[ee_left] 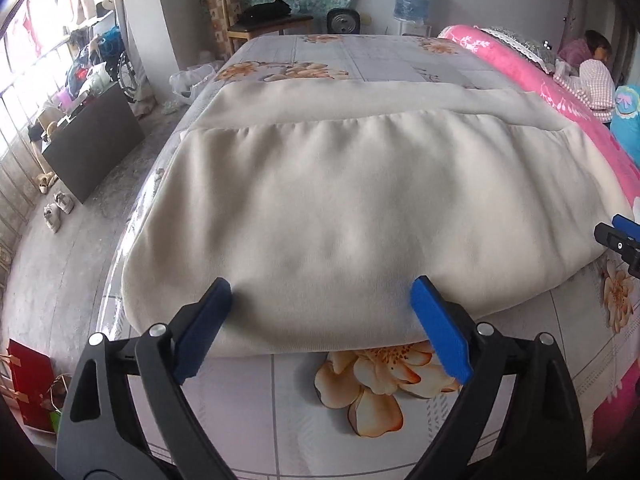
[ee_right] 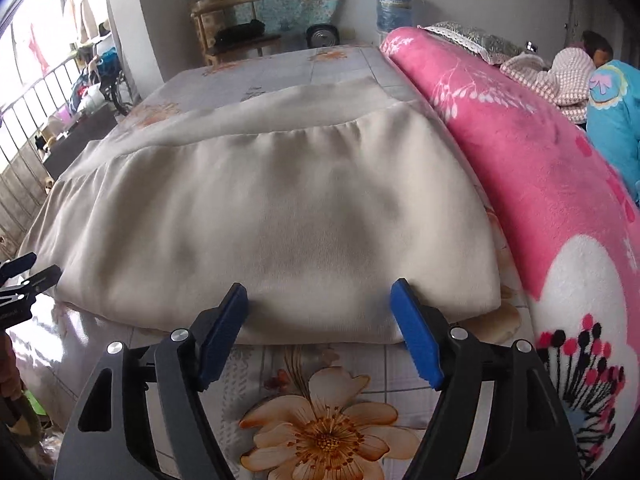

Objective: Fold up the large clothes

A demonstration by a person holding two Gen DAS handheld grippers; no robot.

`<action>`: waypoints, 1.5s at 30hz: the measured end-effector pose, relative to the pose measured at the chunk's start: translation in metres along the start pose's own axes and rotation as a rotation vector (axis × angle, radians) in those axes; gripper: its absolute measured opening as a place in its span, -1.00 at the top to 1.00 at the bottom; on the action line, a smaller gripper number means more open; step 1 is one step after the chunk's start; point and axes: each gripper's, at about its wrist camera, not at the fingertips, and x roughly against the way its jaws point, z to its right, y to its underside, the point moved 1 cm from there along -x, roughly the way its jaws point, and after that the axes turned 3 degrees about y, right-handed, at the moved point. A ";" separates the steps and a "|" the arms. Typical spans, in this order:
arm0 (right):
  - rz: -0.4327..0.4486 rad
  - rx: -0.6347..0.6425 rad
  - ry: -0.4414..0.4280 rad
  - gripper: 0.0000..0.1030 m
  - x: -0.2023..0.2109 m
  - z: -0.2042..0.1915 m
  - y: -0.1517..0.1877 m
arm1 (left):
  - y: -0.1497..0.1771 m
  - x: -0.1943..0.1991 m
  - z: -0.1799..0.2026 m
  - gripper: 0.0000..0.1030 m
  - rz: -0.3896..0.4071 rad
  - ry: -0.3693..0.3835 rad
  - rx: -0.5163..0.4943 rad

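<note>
Flower-printed bed [ee_left: 400, 420] is carrying the folded cream garment [ee_left: 340, 208], lying at 12 o'clock of both tongs. Left tongs [ee_left: 322, 312] and right tongs [ee_right: 320, 312] are hovering spread wide at its near edge, pinching nothing.

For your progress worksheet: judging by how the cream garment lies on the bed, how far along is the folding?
Done: the cream garment lies doubled on the bed, one layer's edge across another. In hand: nothing; the left gripper and right gripper are both open at its near edge, fingertips against the fabric. Left: it is still wide, so probably further folds, likely from this near edge.
</note>
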 end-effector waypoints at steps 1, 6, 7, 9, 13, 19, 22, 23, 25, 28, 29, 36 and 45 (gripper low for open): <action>0.009 -0.002 -0.012 -0.42 0.006 -0.003 0.000 | 0.001 0.005 0.000 -0.71 0.012 0.008 0.001; 0.078 0.040 -0.037 -0.60 0.047 -0.015 0.013 | 0.009 0.044 0.005 -0.72 0.125 0.041 -0.017; 0.094 0.050 -0.043 -0.69 0.056 -0.018 0.016 | 0.010 0.053 0.007 -0.74 0.144 0.048 -0.019; 0.124 0.058 -0.045 -0.77 0.073 -0.023 0.020 | 0.012 0.069 0.010 -0.79 0.175 0.068 -0.017; 0.174 0.044 -0.041 -0.88 0.102 -0.031 0.028 | 0.009 0.095 0.019 -0.82 0.218 0.053 -0.010; 0.253 0.014 0.048 -0.88 0.129 -0.035 0.032 | 0.006 0.115 0.034 -0.85 0.235 -0.039 -0.024; 0.264 0.014 0.062 -0.88 0.133 -0.039 0.032 | 0.006 0.117 0.039 -0.84 0.233 -0.041 -0.021; 0.266 0.013 0.055 -0.88 0.134 -0.041 0.033 | 0.007 0.116 0.041 -0.85 0.231 -0.054 -0.014; 0.264 0.012 0.044 -0.88 0.133 -0.045 0.033 | 0.010 0.115 0.044 -0.84 0.222 -0.057 -0.008; 0.240 0.021 0.056 -0.88 0.126 -0.052 0.033 | 0.013 0.113 0.052 -0.84 0.207 -0.062 -0.022; 0.229 0.017 0.064 -0.88 0.124 -0.053 0.033 | 0.015 0.113 0.054 -0.84 0.205 -0.071 -0.021; 0.146 0.022 0.078 -0.88 0.106 -0.059 0.038 | 0.020 0.097 0.055 -0.84 0.128 -0.079 0.047; 0.103 0.028 0.066 -0.88 0.097 -0.061 0.037 | 0.023 0.086 0.051 -0.84 0.080 -0.062 0.073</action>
